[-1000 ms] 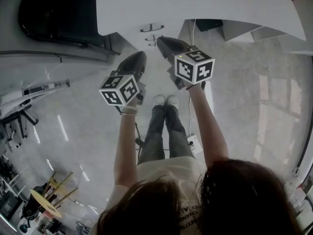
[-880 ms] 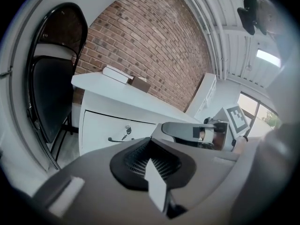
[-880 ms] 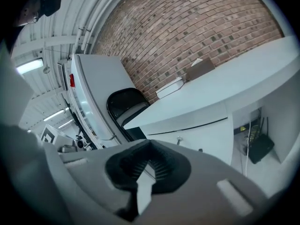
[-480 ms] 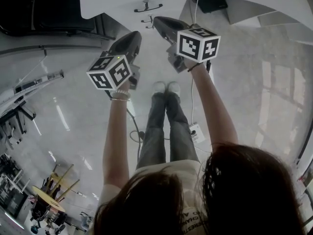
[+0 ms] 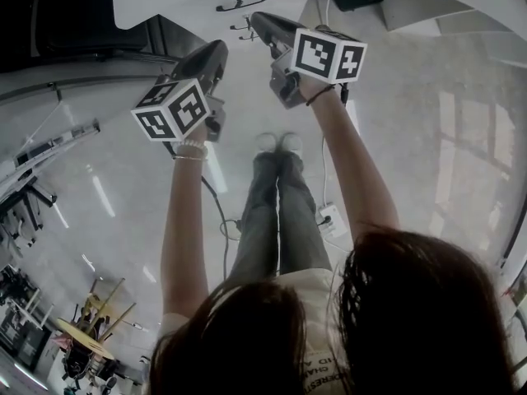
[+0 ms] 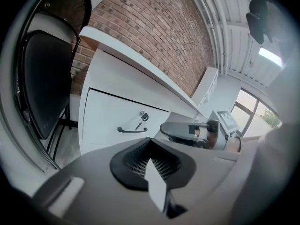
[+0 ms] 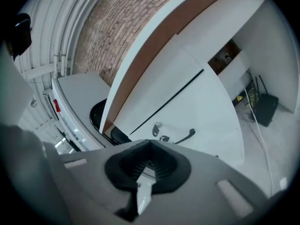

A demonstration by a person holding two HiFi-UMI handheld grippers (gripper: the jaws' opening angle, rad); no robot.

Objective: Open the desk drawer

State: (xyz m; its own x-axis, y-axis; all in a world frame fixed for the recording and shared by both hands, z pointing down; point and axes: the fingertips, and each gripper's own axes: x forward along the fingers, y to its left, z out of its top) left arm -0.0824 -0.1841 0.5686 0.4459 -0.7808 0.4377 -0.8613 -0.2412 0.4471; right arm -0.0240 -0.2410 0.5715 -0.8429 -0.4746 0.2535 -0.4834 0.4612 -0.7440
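Down come both: left hand-held gripper (image 5: pixel 216 52) and right hand-held gripper (image 5: pixel 258 20), jaws together and empty, nearing the drawer (image 6: pixel 105 118) at twelve o'clock under the worktop (image 6: pixel 140 64). Rigid front, probably slides easily; hook its slim bar handle (image 5: pixel 241 2) mid-span.

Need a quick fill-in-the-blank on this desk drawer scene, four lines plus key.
The drawer is ___.
A ___ sits in the lock above the handle.
The wall behind the desk is ___.
The left gripper and right gripper are shut, holding ___.
Missing: closed; key; brick; nothing.
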